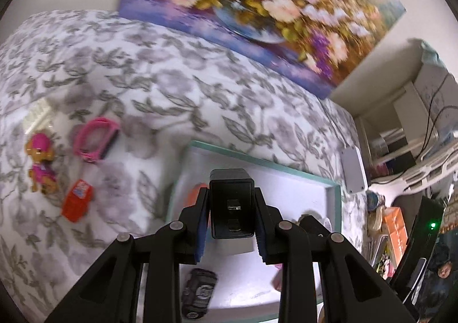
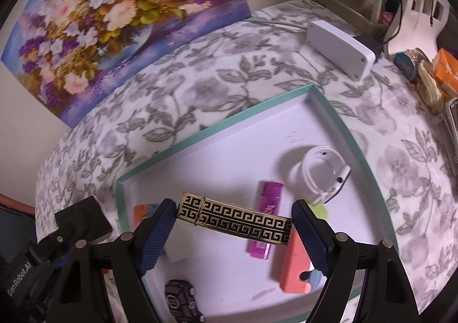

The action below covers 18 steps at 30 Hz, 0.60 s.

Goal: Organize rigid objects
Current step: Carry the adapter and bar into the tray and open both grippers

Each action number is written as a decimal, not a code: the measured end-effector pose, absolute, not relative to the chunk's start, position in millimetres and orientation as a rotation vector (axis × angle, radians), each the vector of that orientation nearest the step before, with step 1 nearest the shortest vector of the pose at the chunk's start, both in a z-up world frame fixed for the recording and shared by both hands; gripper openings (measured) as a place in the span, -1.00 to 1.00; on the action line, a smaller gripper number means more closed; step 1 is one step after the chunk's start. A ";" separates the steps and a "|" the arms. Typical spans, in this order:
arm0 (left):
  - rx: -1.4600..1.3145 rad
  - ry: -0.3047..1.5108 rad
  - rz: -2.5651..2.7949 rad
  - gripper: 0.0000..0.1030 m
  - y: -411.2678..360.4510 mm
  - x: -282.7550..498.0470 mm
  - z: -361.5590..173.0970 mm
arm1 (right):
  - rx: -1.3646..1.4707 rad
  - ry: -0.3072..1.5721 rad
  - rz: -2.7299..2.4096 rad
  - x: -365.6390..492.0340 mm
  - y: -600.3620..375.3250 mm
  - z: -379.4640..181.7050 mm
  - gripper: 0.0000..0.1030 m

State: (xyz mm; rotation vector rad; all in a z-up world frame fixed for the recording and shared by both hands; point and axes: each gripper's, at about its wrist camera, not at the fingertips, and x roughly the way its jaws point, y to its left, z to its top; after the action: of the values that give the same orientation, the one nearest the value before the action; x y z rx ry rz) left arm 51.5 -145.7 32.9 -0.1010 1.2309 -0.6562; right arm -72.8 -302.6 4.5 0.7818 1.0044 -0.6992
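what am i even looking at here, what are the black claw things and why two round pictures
The black claws are two hand-held grippers, one in each of a person's hands. Each carries a wide-angle camera looking along its fingers, hence two round pictures: one from the left, one from the right.

The left gripper is shut on a small black box. The right gripper holds a black-and-gold patterned bar by its ends.

Both hang over a shallow white tray with a teal rim, lying on a flowered cloth. In the tray: a white watch-like band, a pink lighter, a dark toy car and a salmon-coloured block.

Outside it, in the left view: a toy puppy, a pink band and a small red toy.
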 end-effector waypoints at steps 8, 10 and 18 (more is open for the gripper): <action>-0.082 1.222 -0.695 -0.42 -168.5 49.9 16.9 | 0.807 0.997 -0.711 -82.4 -315.6 0.6 0.64; -0.081 1.223 -0.694 -0.42 -170.7 50.0 13.3 | 0.811 1.000 -0.714 -83.3 -317.8 -0.9 0.64; -0.080 1.237 -0.716 -0.42 -178.0 47.7 3.5 | 0.802 1.021 -0.721 -83.3 -320.2 -8.2 0.64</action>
State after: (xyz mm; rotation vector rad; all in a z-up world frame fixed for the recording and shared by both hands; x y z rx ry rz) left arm 47.7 -178.0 3.5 -0.0798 1.2370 -0.7162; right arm -83.3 -320.2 -8.2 0.8022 1.0209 -0.7207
